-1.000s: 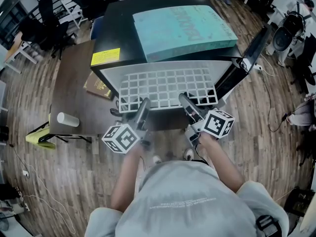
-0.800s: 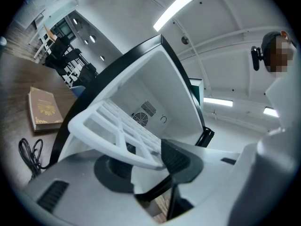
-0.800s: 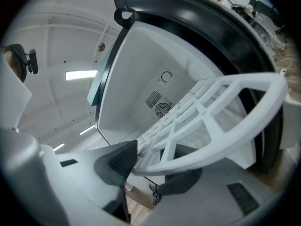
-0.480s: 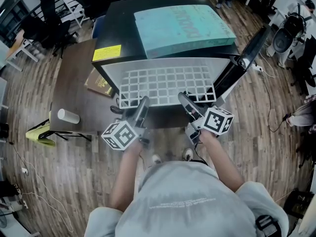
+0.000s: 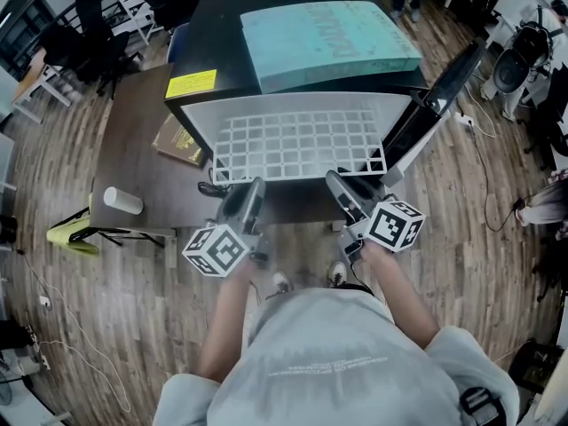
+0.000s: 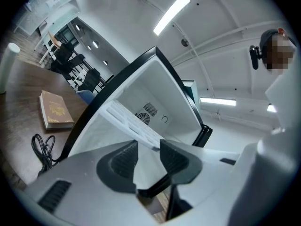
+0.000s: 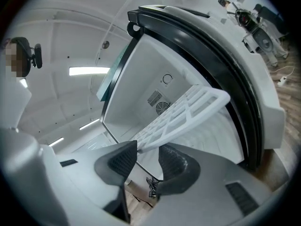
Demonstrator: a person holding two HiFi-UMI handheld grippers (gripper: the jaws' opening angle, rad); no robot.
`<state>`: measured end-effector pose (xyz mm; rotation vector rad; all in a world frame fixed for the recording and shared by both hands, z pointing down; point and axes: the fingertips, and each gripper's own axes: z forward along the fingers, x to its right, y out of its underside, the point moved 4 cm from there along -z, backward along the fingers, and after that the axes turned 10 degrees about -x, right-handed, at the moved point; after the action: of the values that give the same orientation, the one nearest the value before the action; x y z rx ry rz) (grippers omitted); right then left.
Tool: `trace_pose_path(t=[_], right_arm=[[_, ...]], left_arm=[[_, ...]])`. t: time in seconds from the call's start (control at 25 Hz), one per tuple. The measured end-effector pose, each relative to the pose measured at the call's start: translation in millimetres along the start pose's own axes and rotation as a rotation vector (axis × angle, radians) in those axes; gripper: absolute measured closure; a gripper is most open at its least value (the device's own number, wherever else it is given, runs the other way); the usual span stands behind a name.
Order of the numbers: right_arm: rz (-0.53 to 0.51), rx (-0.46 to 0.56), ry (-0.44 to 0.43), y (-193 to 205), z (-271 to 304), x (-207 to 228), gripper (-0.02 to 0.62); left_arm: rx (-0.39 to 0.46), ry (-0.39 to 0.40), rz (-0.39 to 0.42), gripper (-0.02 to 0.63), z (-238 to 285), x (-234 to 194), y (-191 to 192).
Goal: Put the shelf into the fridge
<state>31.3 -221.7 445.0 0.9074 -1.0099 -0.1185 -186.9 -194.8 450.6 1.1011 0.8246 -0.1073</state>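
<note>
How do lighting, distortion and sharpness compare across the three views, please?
Head view: strong fisheye curves the floor planks around the fridge; lighting even, little shadow. Left gripper view: ceiling light blown out white, dark vignette at the corners, a mosaic patch upper right. Right gripper view: same vignette and bending; the shelf is sharp against the bright white interior.

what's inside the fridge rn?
The white grid shelf, its near edge at the opening, and a fan vent on the back wall. Nothing else shows. The shelf covers part of the space under it, so that can't be checked.
</note>
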Motion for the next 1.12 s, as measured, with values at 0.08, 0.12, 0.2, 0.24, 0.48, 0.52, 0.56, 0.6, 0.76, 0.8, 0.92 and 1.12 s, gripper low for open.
trace_pose_path(t=[0.08,0.12,0.2,0.24,0.48,0.52,0.56,0.6,0.76,0.8,0.92,1.12], right_arm=[[0.003,-0.006,0.006,0,-1,-1,0.443],[0.007,-0.008,0.007,0,-1,-1,0.445],[0.009,-0.013,0.008,-1,-1,0,0.445],[0.007,-0.017,0.008,-1,0,0,0.445],[-0.019,-0.020,0.011,-4,1,-1,0.445],[-0.028,-0.015,0.011,-6,1,-3,0.445],[-0.035,-0.009,0.013,-7,1,-4,0.445],[-0.042,-0.005,0.016,-9,2,-5,0.443],[-0.054,0.001,0.029,-10,4,-4,0.442],[-0.056,0.002,0.031,-11,4,-4,0.442],[-0.059,0.001,0.039,-15,9,-2,0.442],[-0.062,0.002,0.045,-20,14,2,0.442]], left_arm=[[0.001,-0.007,-0.003,0.459,-1,1,0],[0.001,-0.010,-0.004,0.460,-1,1,0],[0.000,-0.013,0.000,0.460,-1,1,0],[-0.001,-0.014,0.002,0.460,0,1,0],[0.002,-0.011,0.023,0.460,1,1,-4],[0.006,-0.012,0.030,0.460,1,2,-6],[0.010,-0.013,0.037,0.460,1,3,-8],[0.013,-0.015,0.044,0.460,2,3,-10],[0.013,-0.023,0.058,0.460,4,2,-11],[0.013,-0.023,0.059,0.460,5,2,-11],[0.011,-0.025,0.062,0.460,9,0,-15],[0.005,-0.024,0.068,0.460,17,-3,-19]])
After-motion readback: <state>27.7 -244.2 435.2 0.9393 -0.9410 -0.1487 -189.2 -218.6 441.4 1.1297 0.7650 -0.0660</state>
